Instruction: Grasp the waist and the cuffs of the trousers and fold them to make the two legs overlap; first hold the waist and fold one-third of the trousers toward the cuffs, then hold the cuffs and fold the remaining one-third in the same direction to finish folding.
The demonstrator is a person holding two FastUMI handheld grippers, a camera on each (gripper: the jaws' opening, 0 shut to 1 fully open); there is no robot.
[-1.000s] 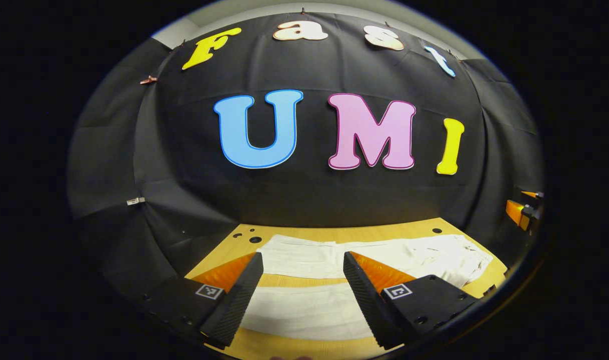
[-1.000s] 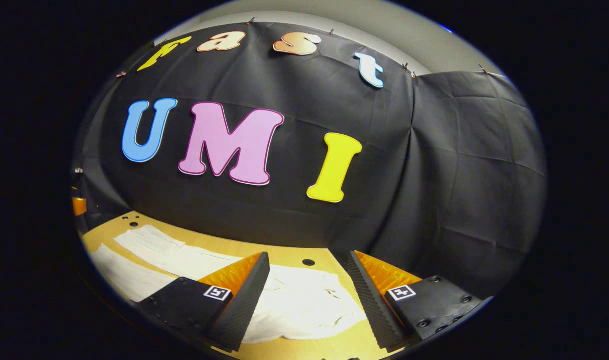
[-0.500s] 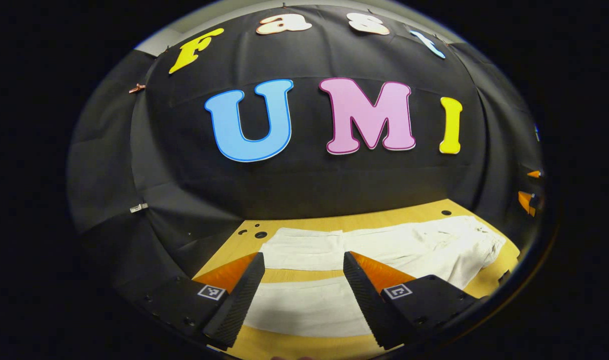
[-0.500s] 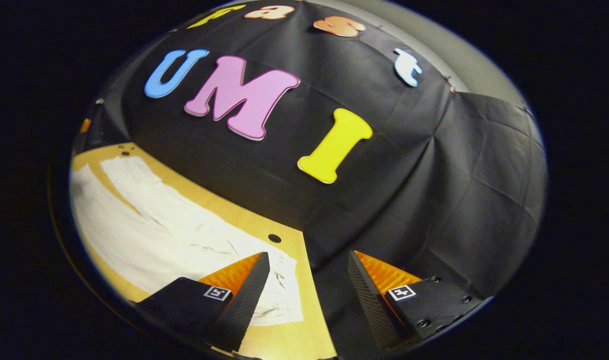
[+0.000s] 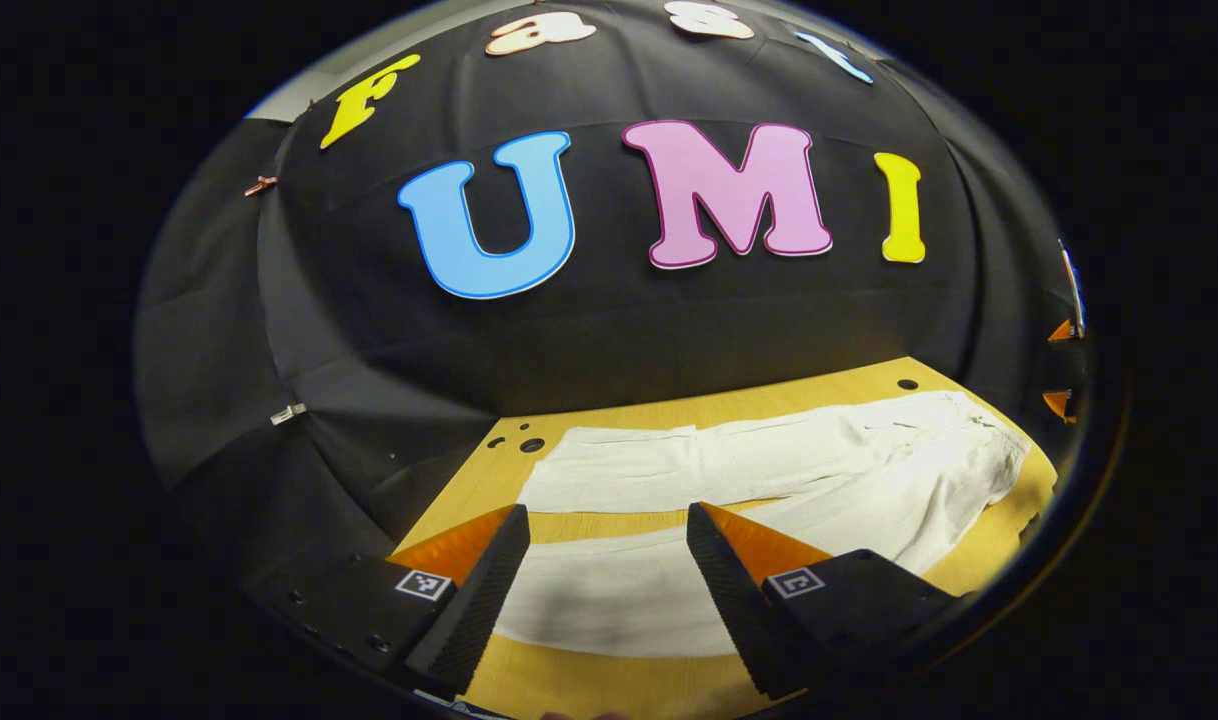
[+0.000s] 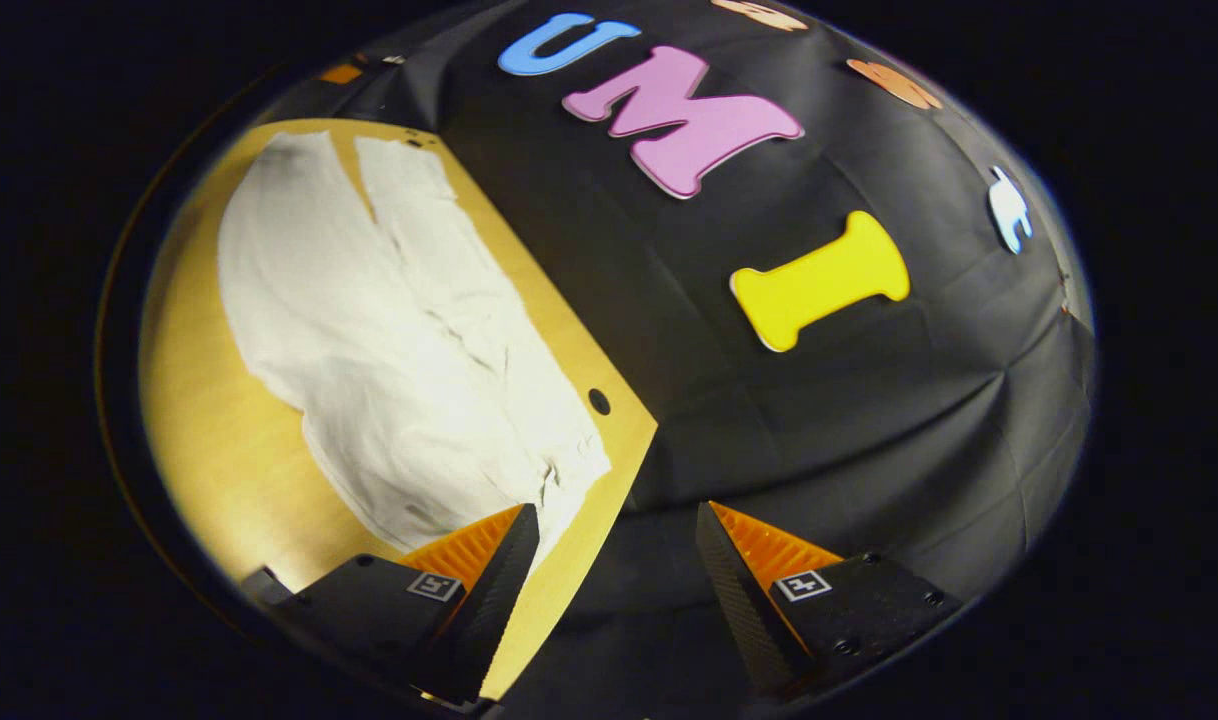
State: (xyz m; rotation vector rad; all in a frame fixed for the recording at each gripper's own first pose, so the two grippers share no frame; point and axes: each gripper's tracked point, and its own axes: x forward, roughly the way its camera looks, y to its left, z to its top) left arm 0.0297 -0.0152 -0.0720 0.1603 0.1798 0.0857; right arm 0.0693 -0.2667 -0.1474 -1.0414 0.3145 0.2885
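I've got both grippers wide and empty: white trousers (image 5: 769,480) lie flat lengthwise across the counter (image 6: 219,450), cuffs nearest my left gripper (image 5: 604,560), waist by my right gripper (image 6: 617,560).

Surface report: cloth on wood, ribbed gripper pads.

You have white trousers (image 5: 769,470) of matt woven cloth, softly creased, with rumpled wrinkles towards the waist (image 6: 559,470). They lie on a table (image 5: 489,480) of smooth, light wood with a faint satin sheen and round holes drilled near its edge. Behind it, your booth wall (image 5: 609,340) is matt fabric showing fold lines. On your left gripper (image 5: 606,560) the fingers (image 5: 714,580) carry finely ribbed, rough-looking matt pads, backed by smooth plastic-looking housings. Your right gripper (image 6: 617,570) has the same ribbed finish.
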